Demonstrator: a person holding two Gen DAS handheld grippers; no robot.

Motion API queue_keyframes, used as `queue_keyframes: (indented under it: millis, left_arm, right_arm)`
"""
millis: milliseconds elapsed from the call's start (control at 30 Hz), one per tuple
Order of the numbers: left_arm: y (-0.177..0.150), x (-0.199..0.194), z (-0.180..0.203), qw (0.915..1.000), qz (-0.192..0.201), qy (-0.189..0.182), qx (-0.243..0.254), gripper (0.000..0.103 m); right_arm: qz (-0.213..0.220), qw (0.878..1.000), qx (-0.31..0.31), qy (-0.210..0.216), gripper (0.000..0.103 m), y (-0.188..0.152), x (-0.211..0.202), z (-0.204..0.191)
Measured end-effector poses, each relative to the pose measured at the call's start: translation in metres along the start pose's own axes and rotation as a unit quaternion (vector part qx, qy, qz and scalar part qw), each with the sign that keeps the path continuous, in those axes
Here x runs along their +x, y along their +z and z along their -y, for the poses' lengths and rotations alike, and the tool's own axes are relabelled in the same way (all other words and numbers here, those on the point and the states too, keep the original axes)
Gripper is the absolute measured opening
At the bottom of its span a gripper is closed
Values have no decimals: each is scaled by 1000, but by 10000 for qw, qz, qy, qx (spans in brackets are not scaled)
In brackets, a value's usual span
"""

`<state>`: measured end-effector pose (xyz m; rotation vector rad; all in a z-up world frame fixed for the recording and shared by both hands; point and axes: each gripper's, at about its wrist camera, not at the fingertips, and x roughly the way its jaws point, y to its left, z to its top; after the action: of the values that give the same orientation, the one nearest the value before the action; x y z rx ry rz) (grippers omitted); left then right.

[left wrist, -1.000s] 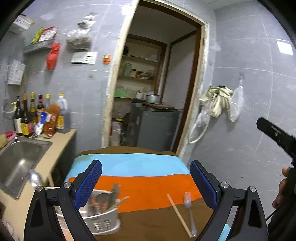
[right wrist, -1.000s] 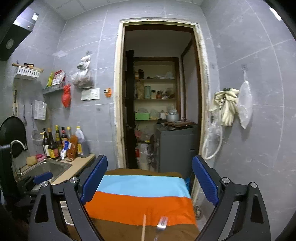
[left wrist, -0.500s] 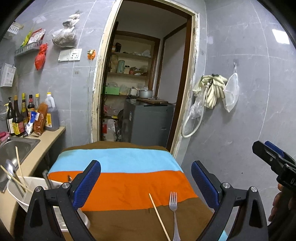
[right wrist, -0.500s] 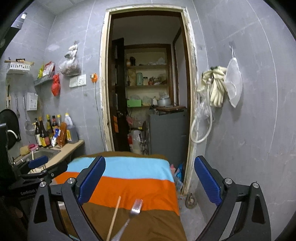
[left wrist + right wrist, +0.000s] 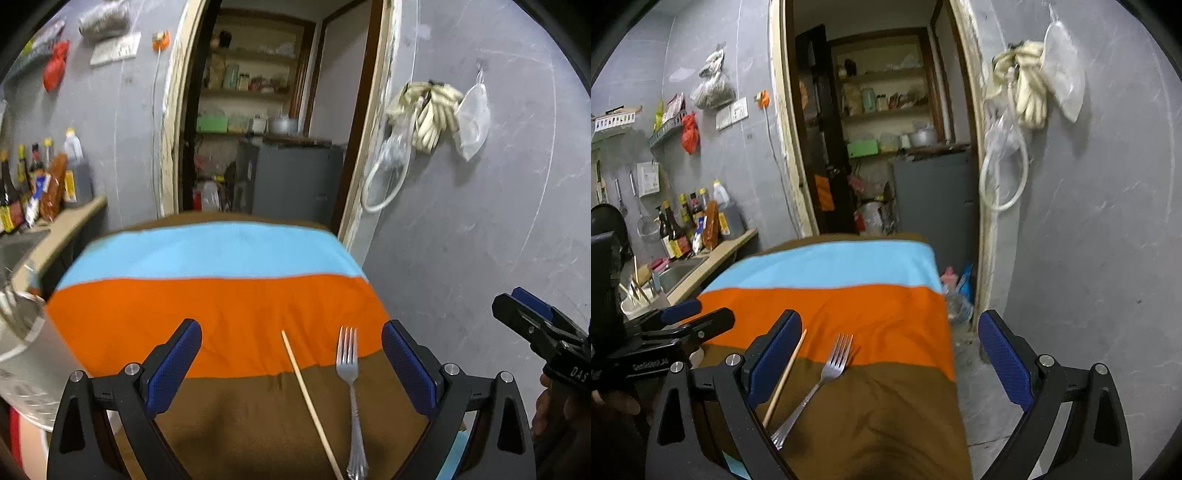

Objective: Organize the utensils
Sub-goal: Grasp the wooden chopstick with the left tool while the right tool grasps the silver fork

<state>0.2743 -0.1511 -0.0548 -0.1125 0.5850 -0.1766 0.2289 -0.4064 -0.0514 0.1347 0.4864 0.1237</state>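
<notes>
Left wrist view: left gripper [image 5: 291, 363] spread wide and empty above the striped worktop [image 5: 207, 302], with chopstick [image 5: 310, 398] and fork [image 5: 351, 398] lying side by side between its open jaws, long axes running away from the camera, tines far. Right gripper [image 5: 890, 350], equally wide and empty, sits offset, both utensils nearer its left finger. Left looks the better aligned.

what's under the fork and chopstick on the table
The fork and chopstick lie apart on a striped cloth, across its orange and brown bands. The cloth hides the tabletop beneath.
</notes>
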Motion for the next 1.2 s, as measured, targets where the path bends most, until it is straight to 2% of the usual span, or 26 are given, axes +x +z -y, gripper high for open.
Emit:
queue_keyframes:
  millis: [233,300,367,433,533,567,600,633,700,900,1167,1200]
  left_arm:
    - [-24,46,-14,9980,-585,-27,-249,96]
    - [-27,56,-16,9968,-731,-80,-315,87]
    - [-29,65,-17,9957,-848,-133,-338,84]
    - [-30,72,-18,9947,-935,-218,-374,75]
    - [-31,84,-20,9915,-1169,-366,-447,57]
    - [-32,87,-21,9903,-1239,-415,-468,46]
    - [-33,92,-22,9883,-1351,-495,-500,39]
    - [-35,95,-23,9866,-1441,-559,-523,36]
    - [-37,103,-24,9822,-1647,-696,-573,27]
    - [-37,114,-28,9758,-1853,-940,-684,25]
    - [-28,130,-18,9727,-2104,-946,-240,23]
    - [-28,130,-18,9730,-2091,-949,-251,23]
  right_arm:
    - [-340,9989,25,311,93,-30,57,-3]
    - [-484,9981,45,386,81,-38,72,-3]
    - [-618,9972,52,422,72,-44,80,-3]
    - [-740,9961,71,479,62,-49,89,-2]
    - [-957,9934,95,617,48,-53,102,-1]
    - [-1052,9920,104,692,43,-55,108,-1]
    - [-1146,9904,115,760,41,-56,113,-2]
    - [-1215,9891,127,817,41,-58,116,-2]
    - [-1363,9856,167,992,33,-60,125,-4]
    - [-1681,9744,404,1439,32,-68,149,-7]
    - [-1951,9593,522,1972,32,-74,176,-14]
    - [-2008,9576,508,2000,29,-75,180,-16]
